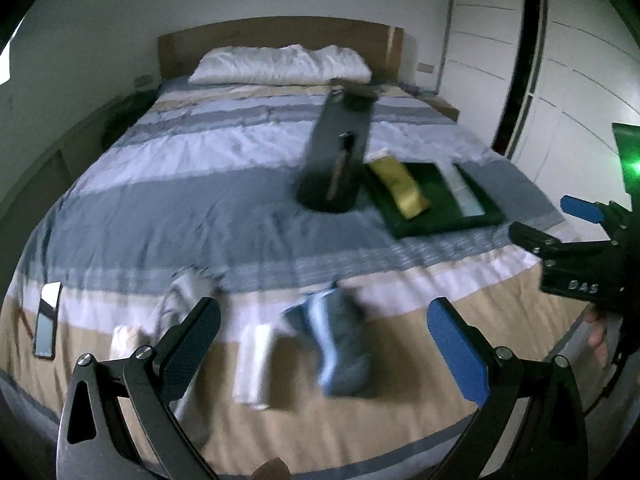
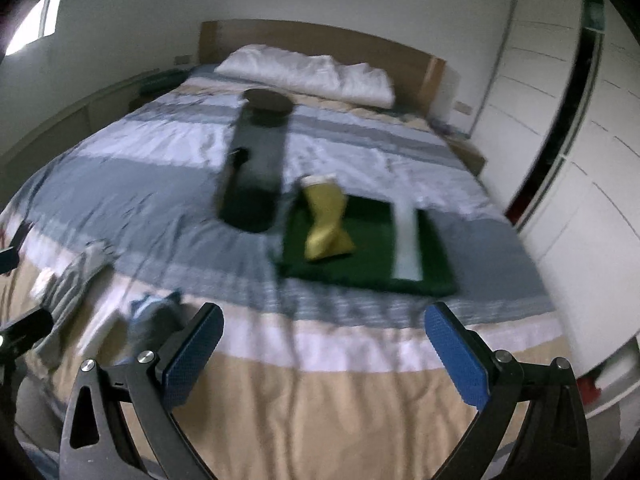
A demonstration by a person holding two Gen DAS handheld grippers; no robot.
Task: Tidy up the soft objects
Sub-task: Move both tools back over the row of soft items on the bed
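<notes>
Both my grippers hover empty over the bed's [image 1: 168, 184] near edge, fingers spread wide. Left gripper [image 1: 324, 344] frames a blue sock [image 1: 340, 344] beside a white one [image 1: 256, 364]; right gripper [image 2: 324, 348] faces the green tray [image 2: 372, 244] holding a yellow sock [image 2: 326, 220]. I'd lower squarely and pinch the blue sock mid-length, clear of the bedspread.

The bed [image 1: 200, 208] has a striped cover in grey, white and beige. A white pillow [image 1: 280, 65] lies at the headboard. A long dark object [image 1: 338, 156] lies in the middle, and just beside it a green tray [image 1: 440, 216]. Near the foot lie a blue sock [image 1: 340, 356], a white sock [image 1: 256, 364], a grey sock [image 1: 180, 300] and a phone [image 1: 47, 320].
</notes>
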